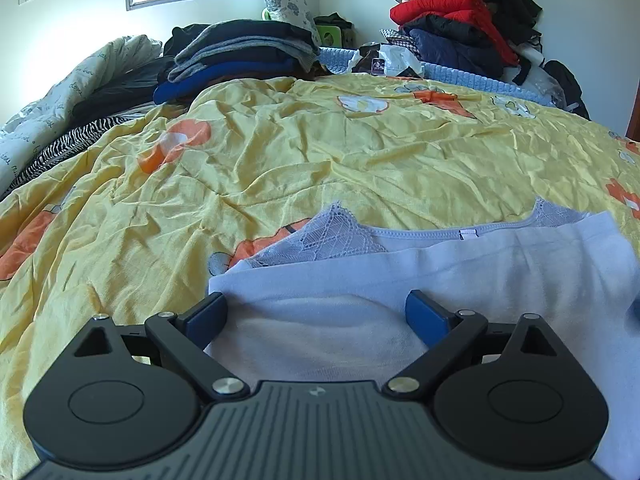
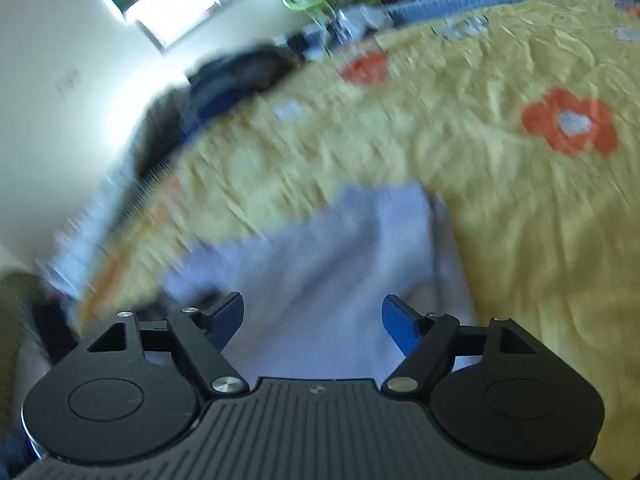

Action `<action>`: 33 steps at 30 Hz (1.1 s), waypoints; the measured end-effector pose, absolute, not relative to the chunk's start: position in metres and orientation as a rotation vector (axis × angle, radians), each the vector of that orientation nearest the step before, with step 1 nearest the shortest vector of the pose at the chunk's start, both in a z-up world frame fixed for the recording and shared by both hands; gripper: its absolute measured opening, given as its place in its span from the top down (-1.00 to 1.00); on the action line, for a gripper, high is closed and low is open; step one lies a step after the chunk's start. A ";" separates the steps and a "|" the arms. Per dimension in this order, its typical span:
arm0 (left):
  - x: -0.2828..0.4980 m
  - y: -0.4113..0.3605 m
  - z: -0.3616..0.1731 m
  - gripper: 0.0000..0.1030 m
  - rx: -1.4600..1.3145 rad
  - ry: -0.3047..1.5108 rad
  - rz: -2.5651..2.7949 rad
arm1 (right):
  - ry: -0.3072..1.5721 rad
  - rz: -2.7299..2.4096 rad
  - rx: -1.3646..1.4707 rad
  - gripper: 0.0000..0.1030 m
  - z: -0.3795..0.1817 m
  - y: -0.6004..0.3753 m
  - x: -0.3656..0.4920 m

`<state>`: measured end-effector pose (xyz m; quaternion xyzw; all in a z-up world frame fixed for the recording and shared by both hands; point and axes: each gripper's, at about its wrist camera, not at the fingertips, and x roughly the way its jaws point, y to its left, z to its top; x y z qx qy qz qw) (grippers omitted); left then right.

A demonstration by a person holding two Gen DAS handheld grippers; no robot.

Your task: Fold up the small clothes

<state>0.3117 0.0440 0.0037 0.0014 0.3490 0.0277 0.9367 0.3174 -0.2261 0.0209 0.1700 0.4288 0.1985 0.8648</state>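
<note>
Covering the bed, crumpled yellow flowered quilt (image 1: 320, 152), pale garment (image 1: 460, 276) on it, left tongs (image 1: 316, 314) and right tongs (image 2: 312, 318) open, empty.

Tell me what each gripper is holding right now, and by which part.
Nothing is held. The left gripper and the right gripper both stand open over the pale lace-trimmed garment, pads apart and pinching no cloth.
</note>
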 end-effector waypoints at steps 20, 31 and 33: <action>0.171 0.038 0.014 -0.88 -0.263 0.671 -0.184 | 0.817 0.437 0.201 -0.73 0.025 -0.222 0.208; 0.157 0.045 0.012 -0.89 -0.174 0.655 -0.131 | 0.833 0.449 0.291 -0.72 0.034 -0.226 0.207; 0.149 0.050 0.007 -0.89 -0.168 0.658 -0.122 | 0.810 0.479 0.322 -0.80 0.040 -0.228 0.206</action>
